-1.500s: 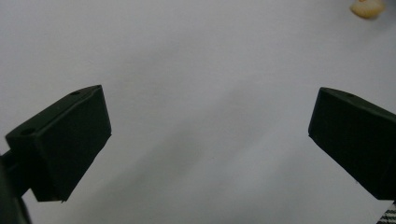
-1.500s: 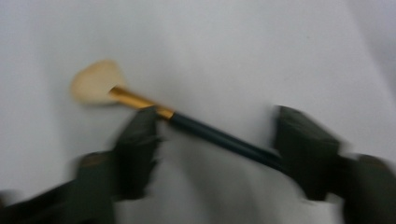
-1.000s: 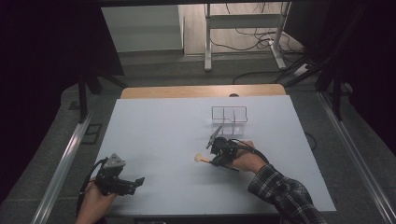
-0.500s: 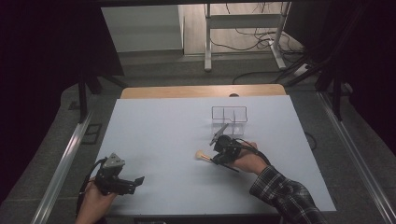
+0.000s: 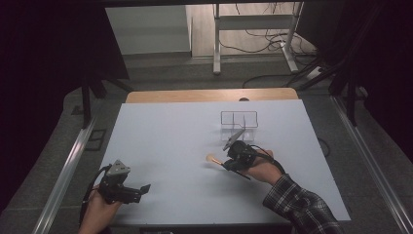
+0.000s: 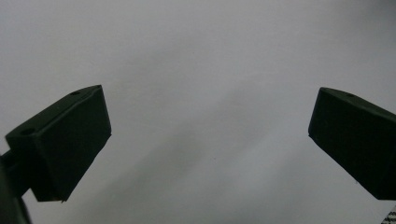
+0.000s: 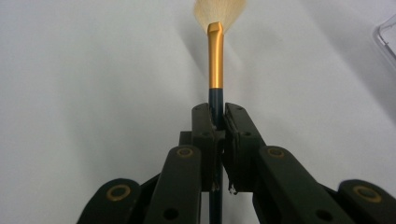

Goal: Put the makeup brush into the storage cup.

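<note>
A makeup brush (image 7: 215, 56) with a pale fan of bristles, a gold ferrule and a dark handle points away from my right gripper (image 7: 217, 116), which is shut on the handle. In the high view the brush (image 5: 212, 159) sticks out to the left of the right gripper (image 5: 225, 164), right of the table's middle and just in front of the clear box. My left gripper (image 5: 142, 190) rests near the table's front left corner. Its black fingers (image 6: 70, 140) stand wide apart over the bare white tabletop, with nothing between them.
A clear plastic box (image 5: 238, 122) with several compartments stands on the white table (image 5: 165, 141) behind the right gripper; its corner (image 7: 387, 37) shows in the right gripper view. A wooden strip (image 5: 209, 95) runs along the far edge. Metal rails flank the table.
The right gripper with the brush has shifted slightly away from the person, toward the clear box. The left gripper has stayed in place.
</note>
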### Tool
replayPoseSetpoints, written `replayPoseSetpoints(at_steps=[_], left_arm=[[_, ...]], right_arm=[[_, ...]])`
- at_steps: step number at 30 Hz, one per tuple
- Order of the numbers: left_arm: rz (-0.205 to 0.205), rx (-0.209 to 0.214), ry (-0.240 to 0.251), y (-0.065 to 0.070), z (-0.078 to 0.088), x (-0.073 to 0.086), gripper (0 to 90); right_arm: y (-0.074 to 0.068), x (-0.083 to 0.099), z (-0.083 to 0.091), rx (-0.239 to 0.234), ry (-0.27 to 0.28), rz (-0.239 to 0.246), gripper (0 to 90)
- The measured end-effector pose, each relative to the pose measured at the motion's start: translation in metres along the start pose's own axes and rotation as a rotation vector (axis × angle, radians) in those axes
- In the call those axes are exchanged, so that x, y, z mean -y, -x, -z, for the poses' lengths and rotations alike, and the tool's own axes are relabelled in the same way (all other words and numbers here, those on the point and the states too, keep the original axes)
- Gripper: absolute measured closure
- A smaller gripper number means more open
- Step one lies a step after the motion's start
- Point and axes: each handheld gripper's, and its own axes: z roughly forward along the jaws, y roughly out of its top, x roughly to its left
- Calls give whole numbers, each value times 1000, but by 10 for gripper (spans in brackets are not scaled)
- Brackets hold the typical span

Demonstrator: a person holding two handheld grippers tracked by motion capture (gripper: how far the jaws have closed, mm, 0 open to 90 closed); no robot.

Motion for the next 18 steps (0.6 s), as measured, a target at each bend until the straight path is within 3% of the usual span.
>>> replayPoseSetpoints(at_steps=[5,18], left_arm=[[-2,4,3,0,0,0,0],[-13,8,6,1,0,0,0]], right_arm=[[-2,2,6,10,27,2,837],[2,10,21,35,109,-51,838]])
